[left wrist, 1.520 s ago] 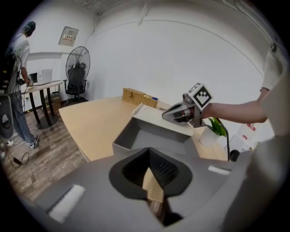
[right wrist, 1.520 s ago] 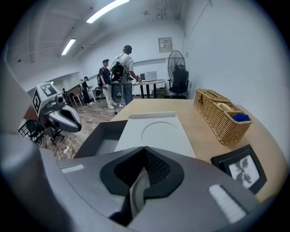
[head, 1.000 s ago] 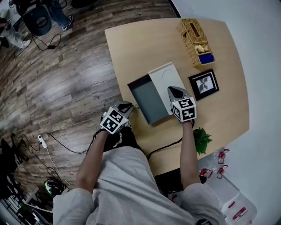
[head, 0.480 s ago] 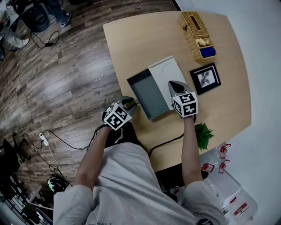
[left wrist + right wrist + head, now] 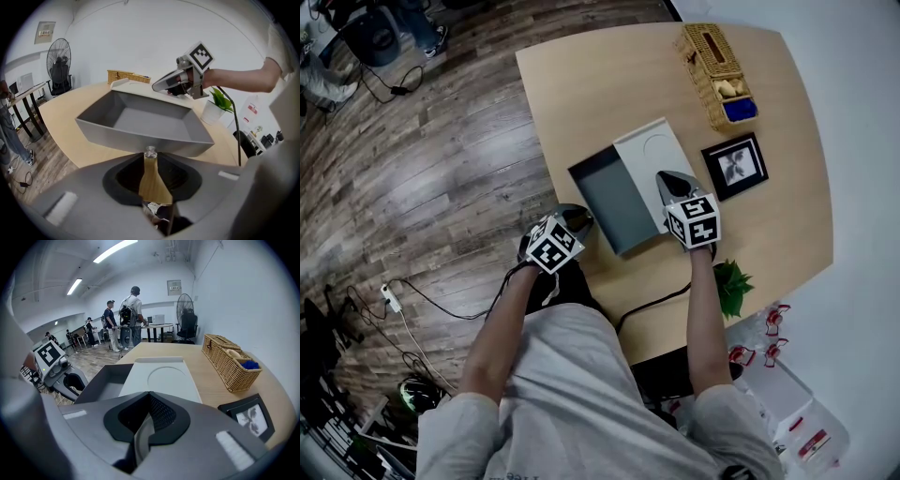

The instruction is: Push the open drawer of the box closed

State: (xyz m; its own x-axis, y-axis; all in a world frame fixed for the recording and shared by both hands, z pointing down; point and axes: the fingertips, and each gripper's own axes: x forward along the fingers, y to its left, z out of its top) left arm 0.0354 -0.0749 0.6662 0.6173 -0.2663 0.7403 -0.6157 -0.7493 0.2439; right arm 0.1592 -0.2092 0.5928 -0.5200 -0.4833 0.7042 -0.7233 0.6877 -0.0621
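A white box (image 5: 652, 155) lies on the wooden table (image 5: 591, 84), its grey drawer (image 5: 607, 192) pulled out toward the table's left edge and empty. My left gripper (image 5: 578, 217) is shut, and its tips sit right at the small clear knob (image 5: 150, 151) on the drawer front (image 5: 140, 136). My right gripper (image 5: 668, 178) is shut too and rests over the near end of the box top (image 5: 161, 376). In the left gripper view the right gripper (image 5: 157, 86) shows beyond the drawer's far wall. In the right gripper view the drawer (image 5: 101, 385) lies to the left.
A wicker basket (image 5: 717, 70) stands at the far right of the table, a black picture frame (image 5: 734, 167) lies beside the box, and a small potted plant (image 5: 729, 286) stands at the near edge. Cables (image 5: 422, 309) trail on the floor. People (image 5: 129, 317) stand far off.
My left gripper has moved in to the drawer's front by the knob. The right gripper has stayed on the box top. The drawer stands as far open as before.
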